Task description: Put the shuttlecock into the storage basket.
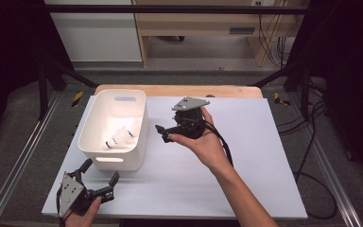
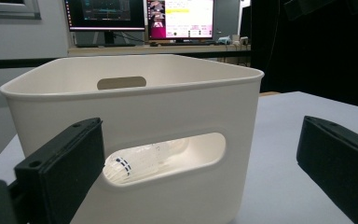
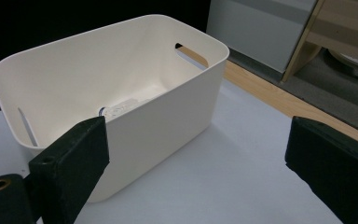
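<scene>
Scene: person is working at a bench w/ a pale sheet on top, one two-finger tool in each hand; wood edge is showing along the far side.
White bin: plastic tub w/ slot handles, sitting on the left half of the bench, long side running away from the person. In the left gripper view it is standing close in front; in the right gripper view it is lying to the left, seen from above its rim.
Shuttlecocks: white, w/ dark bands near the cork, lying on the bin floor toward the near end. Exact count is hard to tell. One is showing through the near handle slot in the left gripper view.
Left gripper: resting low at the near left corner of the bench, just in front of the bin's near wall, pointing at it. Fingers are standing spread wide, nothing between them, not touching the bin.
Right gripper: hand is holding it above the bench middle, just right of the bin, tips pointing left toward the bin wall. Fingers are spread wide apart, holding nothing; apart from the bin.
Cable: black, trailing from the right gripper along the forearm.
</scene>
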Tool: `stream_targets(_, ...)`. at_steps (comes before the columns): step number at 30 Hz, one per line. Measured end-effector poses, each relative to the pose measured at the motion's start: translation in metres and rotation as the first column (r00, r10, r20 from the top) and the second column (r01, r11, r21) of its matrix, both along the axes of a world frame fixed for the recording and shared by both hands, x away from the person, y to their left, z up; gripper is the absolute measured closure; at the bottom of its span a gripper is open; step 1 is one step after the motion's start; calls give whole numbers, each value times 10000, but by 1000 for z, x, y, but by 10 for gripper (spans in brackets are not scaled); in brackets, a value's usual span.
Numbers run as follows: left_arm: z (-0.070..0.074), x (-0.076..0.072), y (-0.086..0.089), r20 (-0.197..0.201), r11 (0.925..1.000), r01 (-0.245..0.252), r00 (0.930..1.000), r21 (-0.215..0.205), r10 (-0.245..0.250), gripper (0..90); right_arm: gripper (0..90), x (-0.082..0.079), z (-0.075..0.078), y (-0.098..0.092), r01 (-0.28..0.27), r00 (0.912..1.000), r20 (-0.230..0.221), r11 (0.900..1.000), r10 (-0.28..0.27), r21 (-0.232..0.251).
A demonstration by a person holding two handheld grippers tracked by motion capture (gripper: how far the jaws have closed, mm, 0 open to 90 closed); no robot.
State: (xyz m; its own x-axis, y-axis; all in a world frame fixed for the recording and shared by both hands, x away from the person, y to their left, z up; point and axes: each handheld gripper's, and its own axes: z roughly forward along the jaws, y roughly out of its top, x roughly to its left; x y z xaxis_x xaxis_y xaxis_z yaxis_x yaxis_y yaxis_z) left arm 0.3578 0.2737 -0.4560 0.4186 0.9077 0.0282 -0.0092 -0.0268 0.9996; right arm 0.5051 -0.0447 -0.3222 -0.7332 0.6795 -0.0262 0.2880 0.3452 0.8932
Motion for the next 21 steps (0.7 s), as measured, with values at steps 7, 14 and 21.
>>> stream_targets(7, 0, -1, 5, 51, 9996, -257, 9997, -133, 258, 11, 52, 1, -4, -23, 344, 9994, 39, 9988, -346, 338)
stream_targets(14, 0, -1, 2, 61, 9998, -188, 9998, 9, 188, 11, 43, -1, -5, -50, 668, 9976, 139, 9961, -677, 571)
stream_targets(21, 0, -1, 2, 37, 9998, -218, 9998, 10, 218, 10, 38, -4, -4, -73, 808, 9962, 240, 9930, -832, 861)
